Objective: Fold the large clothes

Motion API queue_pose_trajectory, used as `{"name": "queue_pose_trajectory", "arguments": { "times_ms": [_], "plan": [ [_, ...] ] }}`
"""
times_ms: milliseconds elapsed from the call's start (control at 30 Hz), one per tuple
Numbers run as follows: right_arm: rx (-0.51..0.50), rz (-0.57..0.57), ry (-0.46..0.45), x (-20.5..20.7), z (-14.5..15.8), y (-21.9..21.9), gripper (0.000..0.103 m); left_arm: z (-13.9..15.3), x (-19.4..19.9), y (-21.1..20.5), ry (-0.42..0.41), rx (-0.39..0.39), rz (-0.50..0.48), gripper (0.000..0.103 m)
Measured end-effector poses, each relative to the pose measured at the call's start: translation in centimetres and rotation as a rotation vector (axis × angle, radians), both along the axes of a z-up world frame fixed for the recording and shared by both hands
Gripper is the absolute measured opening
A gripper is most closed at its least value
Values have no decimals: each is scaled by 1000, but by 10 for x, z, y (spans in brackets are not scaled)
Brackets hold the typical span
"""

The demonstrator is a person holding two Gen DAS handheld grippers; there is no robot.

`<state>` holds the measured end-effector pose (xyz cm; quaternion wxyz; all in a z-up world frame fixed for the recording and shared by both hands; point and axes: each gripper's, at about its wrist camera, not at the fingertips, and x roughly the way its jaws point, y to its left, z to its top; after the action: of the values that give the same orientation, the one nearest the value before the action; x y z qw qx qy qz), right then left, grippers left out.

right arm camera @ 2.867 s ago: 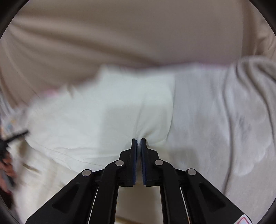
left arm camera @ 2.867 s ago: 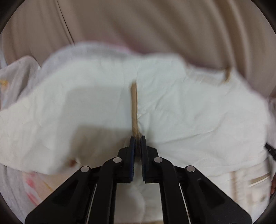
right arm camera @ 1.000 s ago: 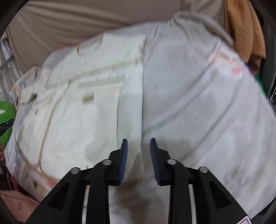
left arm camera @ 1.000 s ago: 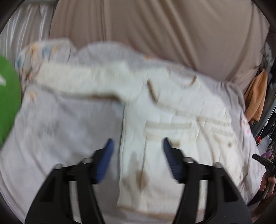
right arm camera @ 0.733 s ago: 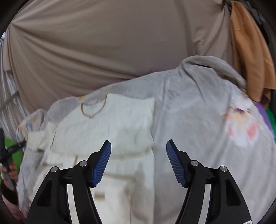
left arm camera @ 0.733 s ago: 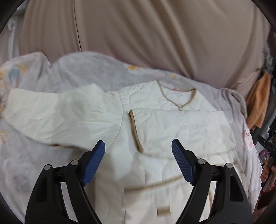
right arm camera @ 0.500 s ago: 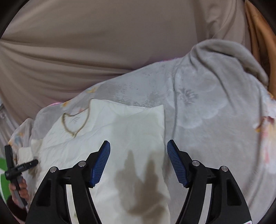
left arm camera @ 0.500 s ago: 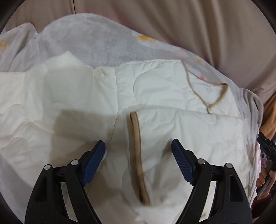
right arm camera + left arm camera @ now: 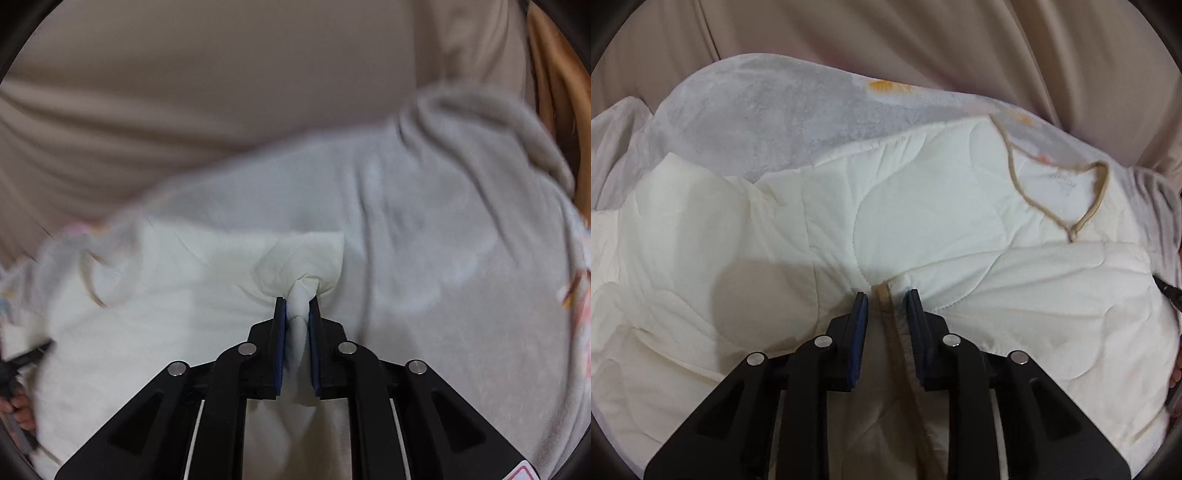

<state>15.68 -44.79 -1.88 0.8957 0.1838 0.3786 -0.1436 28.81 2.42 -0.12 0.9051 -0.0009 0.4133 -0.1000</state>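
Fingers of the right gripper (image 9: 297,308) are clamped on a bunched corner of the cream quilted garment (image 9: 192,280). Those of the left gripper (image 9: 885,301) have just been closing, with its tan-trimmed cuff (image 9: 882,295) between them; whether they press it, I cannot tell. Everything lies spread on a grey blanket (image 9: 757,118).

Beige curtain (image 9: 923,44) blocks far side; grey blanket (image 9: 443,240) right of garment (image 9: 923,206) bare, room there.

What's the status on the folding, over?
Right gripper closing, pinching a bunch of the cream quilted garment. Left gripper closing around its tan-trimmed cuff, pads not yet pressing. Nothing in the way.
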Motion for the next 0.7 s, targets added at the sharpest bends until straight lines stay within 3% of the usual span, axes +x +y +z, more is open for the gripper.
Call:
{"name": "queue_pose_trajectory", "arguments": {
  "times_ms": [67, 167, 267, 300, 367, 433, 567, 633, 700],
  "plan": [
    [-6, -22, -38, -10, 10, -1, 19, 3, -4, -6, -28, 56, -1, 22],
    [-72, -18, -161, -43, 55, 16, 22, 8, -11, -2, -36, 85, 13, 22],
    [-104, 58, -181, -73, 81, 38, 22, 33, -33, 13, -42, 10, 10, 23],
    [-108, 92, -164, -78, 82, 45, 22, 44, -46, 18, -52, -33, -4, 29],
    [-126, 148, -120, -88, 77, 63, 22, 60, -65, 20, -69, -84, -46, 40],
    [-129, 208, -63, -92, 59, 78, 21, 61, -75, 9, -73, -56, -81, 43],
    [-192, 211, 60, -88, 13, 97, 15, 20, -69, -15, -13, 89, -82, 45],
    [-212, 214, 69, -89, 3, 97, 13, 2, -65, -8, 11, 67, -73, 46],
    [-216, 216, 68, -92, 0, 96, 13, 2, -67, -5, -2, 65, -65, 46]
  ]
}}
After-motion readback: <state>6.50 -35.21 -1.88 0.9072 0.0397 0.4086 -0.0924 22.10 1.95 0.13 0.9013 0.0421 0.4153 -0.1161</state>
